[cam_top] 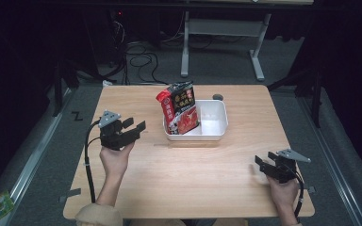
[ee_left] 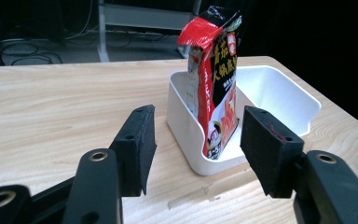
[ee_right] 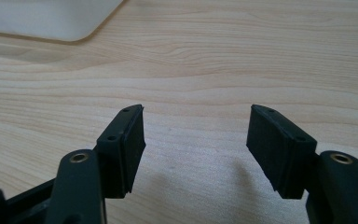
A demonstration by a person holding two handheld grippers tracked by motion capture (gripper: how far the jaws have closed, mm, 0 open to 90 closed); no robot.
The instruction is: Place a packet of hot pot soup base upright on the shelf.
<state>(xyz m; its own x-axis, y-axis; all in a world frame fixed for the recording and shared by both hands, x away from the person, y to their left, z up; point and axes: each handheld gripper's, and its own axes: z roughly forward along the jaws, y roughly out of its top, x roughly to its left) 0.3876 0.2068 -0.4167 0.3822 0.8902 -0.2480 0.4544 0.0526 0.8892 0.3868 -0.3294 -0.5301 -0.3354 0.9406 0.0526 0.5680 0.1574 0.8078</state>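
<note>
Two tools: both held by a person over a wooden desk [cam_top: 193, 174], each with nothing between its jaws.
Left tool [cam_top: 134, 128]: held at the desk's left side, jaws spread wide, aimed at the tray; in the left gripper view [ee_left: 196, 142] the tray sits just past the jaw tips.
Tray [cam_top: 219, 123]: white, at the desk's centre toward the far edge.
Packet [cam_top: 180, 113]: red and black, upright in the tray's left end, leaning slightly, top crumpled.
Right tool [cam_top: 264, 164]: near the desk's right front corner, well apart from the tray, jaws wide open over bare wood in the right gripper view [ee_right: 196, 140].
</note>
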